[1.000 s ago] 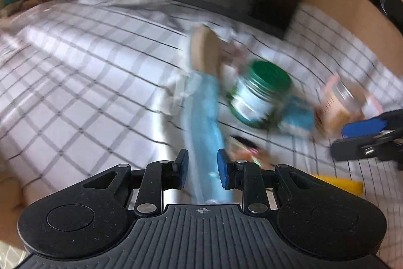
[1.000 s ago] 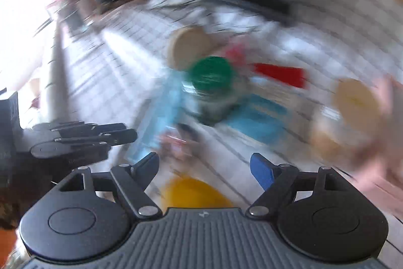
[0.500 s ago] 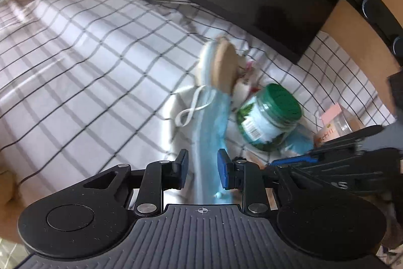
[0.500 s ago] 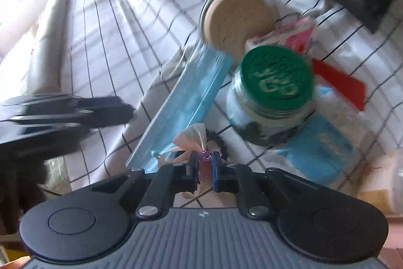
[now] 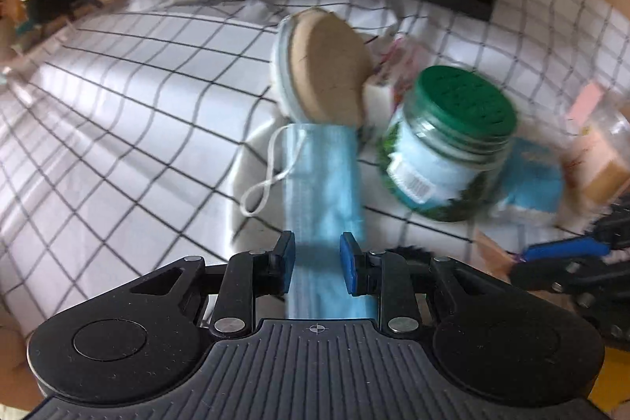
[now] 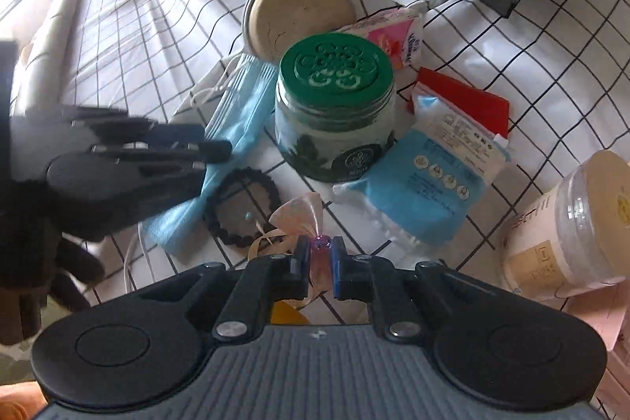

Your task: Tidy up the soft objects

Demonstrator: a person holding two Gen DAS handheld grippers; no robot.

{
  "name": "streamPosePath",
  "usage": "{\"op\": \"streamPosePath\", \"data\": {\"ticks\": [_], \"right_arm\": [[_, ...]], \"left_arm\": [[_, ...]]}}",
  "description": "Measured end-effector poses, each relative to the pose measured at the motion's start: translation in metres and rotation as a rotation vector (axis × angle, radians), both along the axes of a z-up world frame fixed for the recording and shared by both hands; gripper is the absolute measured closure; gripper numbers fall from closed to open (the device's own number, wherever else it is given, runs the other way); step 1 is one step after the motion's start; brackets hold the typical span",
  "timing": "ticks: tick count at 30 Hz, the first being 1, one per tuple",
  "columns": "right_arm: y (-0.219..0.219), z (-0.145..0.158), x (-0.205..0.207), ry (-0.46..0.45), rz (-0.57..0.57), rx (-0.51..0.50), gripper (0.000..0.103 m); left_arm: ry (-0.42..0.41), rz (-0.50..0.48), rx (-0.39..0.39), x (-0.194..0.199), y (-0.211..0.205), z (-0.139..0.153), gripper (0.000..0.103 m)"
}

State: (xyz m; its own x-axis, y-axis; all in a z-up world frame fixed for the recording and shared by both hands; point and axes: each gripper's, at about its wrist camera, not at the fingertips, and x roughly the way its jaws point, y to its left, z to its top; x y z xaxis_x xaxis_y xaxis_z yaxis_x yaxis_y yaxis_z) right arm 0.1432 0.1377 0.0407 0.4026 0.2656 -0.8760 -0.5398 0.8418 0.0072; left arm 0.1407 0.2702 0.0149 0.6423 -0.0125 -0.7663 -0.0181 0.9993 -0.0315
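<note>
On the checked cloth (image 6: 118,38) the clutter centres on a green-lidded jar (image 6: 334,113). Beside it lies the blue face mask (image 5: 325,184), its long axis running straight away from the left gripper (image 5: 317,256). That gripper's fingers are part-spread to either side of the mask's near end; whether the pads press it cannot be told. The right gripper (image 6: 317,262), further from the mask, has its fingers pressed together, pinching a small pink ribbon bow (image 6: 303,219) beside a black hair tie (image 6: 242,211).
</note>
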Motion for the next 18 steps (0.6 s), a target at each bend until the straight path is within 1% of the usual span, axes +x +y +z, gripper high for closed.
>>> {"op": "streamPosePath", "data": {"ticks": [2, 4, 5, 7, 8, 9, 10, 11, 13, 15, 18], "right_arm": [[0.0, -0.005, 0.002, 0.019, 0.02, 0.009, 0.088], [0.0, -0.008, 0.005, 0.011, 0.03, 0.024, 0.08], [-0.001, -0.01, 0.007, 0.008, 0.029, 0.03, 0.075], [-0.005, -0.015, 0.011, 0.016, 0.006, 0.051, 0.07], [-0.009, -0.017, 0.013, 0.024, -0.009, 0.066, 0.066], [-0.013, -0.019, 0.013, 0.023, -0.021, 0.09, 0.063], [-0.015, -0.02, 0.012, 0.02, -0.025, 0.109, 0.062], [-0.016, -0.021, 0.011, 0.015, -0.027, 0.121, 0.061], [-0.016, -0.022, 0.009, 0.006, -0.022, 0.133, 0.056], [-0.016, -0.023, 0.007, 0.003, -0.011, 0.14, 0.05], [-0.017, -0.022, 0.007, 0.0, -0.01, 0.156, 0.049]], "left_arm": [[-0.003, 0.016, 0.005, 0.001, 0.003, -0.001, 0.075], [-0.01, 0.021, -0.03, 0.002, 0.007, -0.002, 0.075], [-0.016, 0.015, -0.066, 0.003, 0.01, -0.003, 0.073], [-0.015, 0.028, -0.19, 0.004, 0.023, -0.003, 0.072], [-0.015, 0.037, -0.251, 0.004, 0.029, -0.002, 0.072], [-0.026, 0.035, -0.294, 0.002, 0.034, -0.001, 0.072], [-0.035, 0.029, -0.301, 0.002, 0.035, 0.002, 0.072], [-0.031, 0.022, -0.287, 0.003, 0.034, 0.003, 0.072], [0.006, -0.018, -0.242, 0.008, 0.024, 0.002, 0.072], [0.029, -0.055, -0.185, 0.013, 0.011, 0.0, 0.072], [0.032, -0.103, -0.116, 0.014, -0.004, 0.001, 0.072]]}}
